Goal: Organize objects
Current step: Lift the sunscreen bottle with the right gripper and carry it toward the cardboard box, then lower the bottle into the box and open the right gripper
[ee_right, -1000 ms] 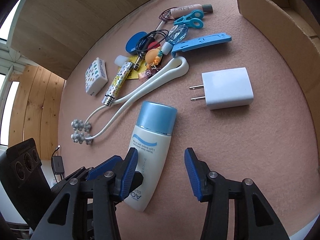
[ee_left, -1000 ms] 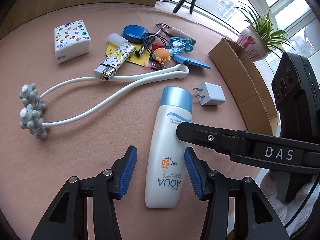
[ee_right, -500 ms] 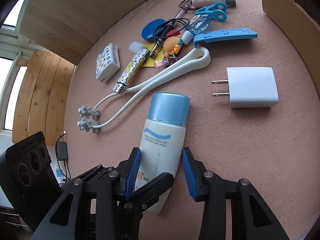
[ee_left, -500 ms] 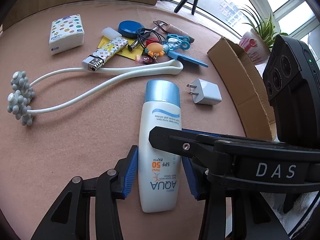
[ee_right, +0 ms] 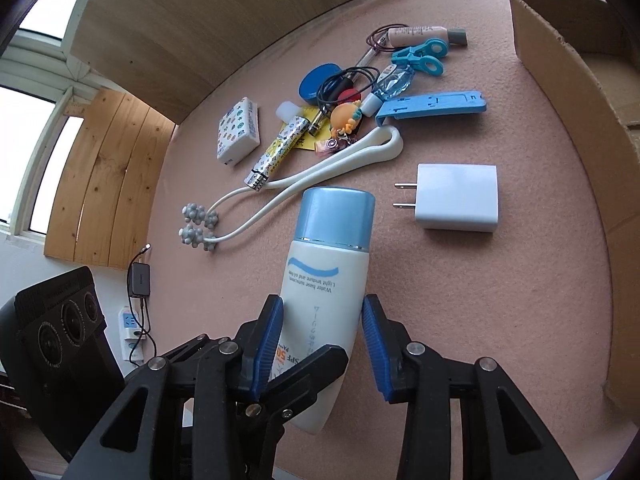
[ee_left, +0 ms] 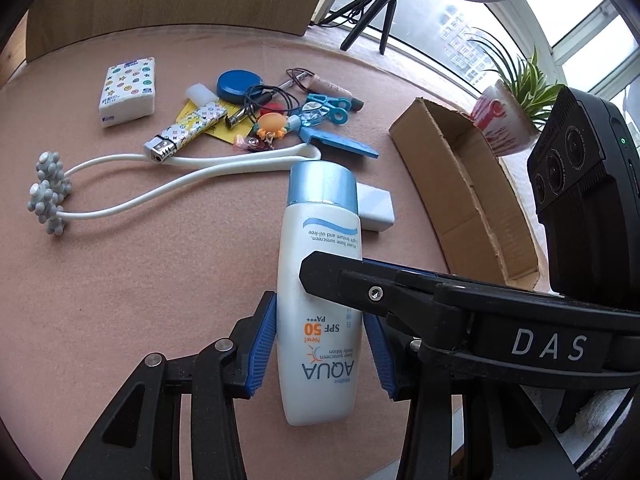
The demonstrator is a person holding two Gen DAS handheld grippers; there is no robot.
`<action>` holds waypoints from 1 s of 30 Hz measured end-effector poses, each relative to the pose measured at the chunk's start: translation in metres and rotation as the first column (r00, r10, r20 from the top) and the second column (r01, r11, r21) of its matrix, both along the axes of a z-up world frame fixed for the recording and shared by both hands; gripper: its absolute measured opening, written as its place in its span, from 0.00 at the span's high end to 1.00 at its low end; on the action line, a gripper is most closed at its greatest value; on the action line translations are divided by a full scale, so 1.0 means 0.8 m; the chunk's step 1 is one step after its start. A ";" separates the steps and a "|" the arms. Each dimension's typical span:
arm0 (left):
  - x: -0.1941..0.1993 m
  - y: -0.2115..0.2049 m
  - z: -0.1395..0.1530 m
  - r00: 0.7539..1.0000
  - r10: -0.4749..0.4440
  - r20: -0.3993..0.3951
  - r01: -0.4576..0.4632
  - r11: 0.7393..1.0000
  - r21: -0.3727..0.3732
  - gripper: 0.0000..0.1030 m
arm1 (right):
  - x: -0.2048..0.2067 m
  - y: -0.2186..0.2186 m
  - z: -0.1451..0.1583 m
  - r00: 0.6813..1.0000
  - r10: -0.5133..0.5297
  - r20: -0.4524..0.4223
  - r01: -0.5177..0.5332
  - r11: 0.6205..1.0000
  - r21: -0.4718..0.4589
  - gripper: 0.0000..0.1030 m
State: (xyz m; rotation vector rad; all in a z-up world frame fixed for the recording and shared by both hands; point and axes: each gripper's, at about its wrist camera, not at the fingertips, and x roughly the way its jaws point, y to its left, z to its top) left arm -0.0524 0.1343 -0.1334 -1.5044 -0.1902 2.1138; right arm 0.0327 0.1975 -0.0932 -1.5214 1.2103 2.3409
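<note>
Over the pink tabletop (ee_left: 160, 272), sunscreen bottle (ee_left: 320, 280) is pinched by both tongs, left (ee_left: 320, 344) and right (ee_right: 322, 344); should be kept level toward the cardboard box (ee_left: 468, 188) at 2 o'clock.

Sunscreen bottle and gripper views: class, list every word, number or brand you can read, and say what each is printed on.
"AQUA" – sunscreen bottle
"SPF 50 PA+++" – same bottle
"New!" – same bottle
"Water base sunscreen. Light texture and oil-free" – same bottle
"base sunscreen body lotion" – same bottle, small
"DAS" – right gripper, on its arm in the left wrist view
Tissue pack: print too small to read
Lighter: pattern only, unreadable
</note>
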 end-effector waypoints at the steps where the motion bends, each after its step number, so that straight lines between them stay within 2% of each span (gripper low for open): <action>1: 0.002 0.006 0.008 1.000 -0.002 -0.016 0.002 1.000 -0.001 0.54 | 0.004 0.004 0.007 1.000 -0.001 -0.012 0.001 1.000 0.009 0.64; 8: 0.013 0.060 0.059 0.993 -0.040 -0.113 0.041 0.999 0.005 0.54 | 0.036 0.048 0.058 0.996 -0.035 -0.085 0.039 0.998 0.044 0.64; 13: 0.016 0.115 0.080 0.985 -0.085 -0.151 0.087 0.996 0.008 0.54 | 0.064 0.082 0.083 0.991 -0.074 -0.115 0.083 0.994 0.068 0.64; 20: 0.023 0.192 0.082 0.973 -0.150 -0.174 0.154 0.988 0.006 0.54 | 0.108 0.135 0.097 0.982 -0.140 -0.126 0.153 0.983 0.097 0.64; 30: 0.023 0.269 0.065 0.964 -0.215 -0.159 0.216 0.976 -0.014 0.54 | 0.154 0.191 0.083 0.969 -0.215 -0.118 0.226 0.971 0.084 0.64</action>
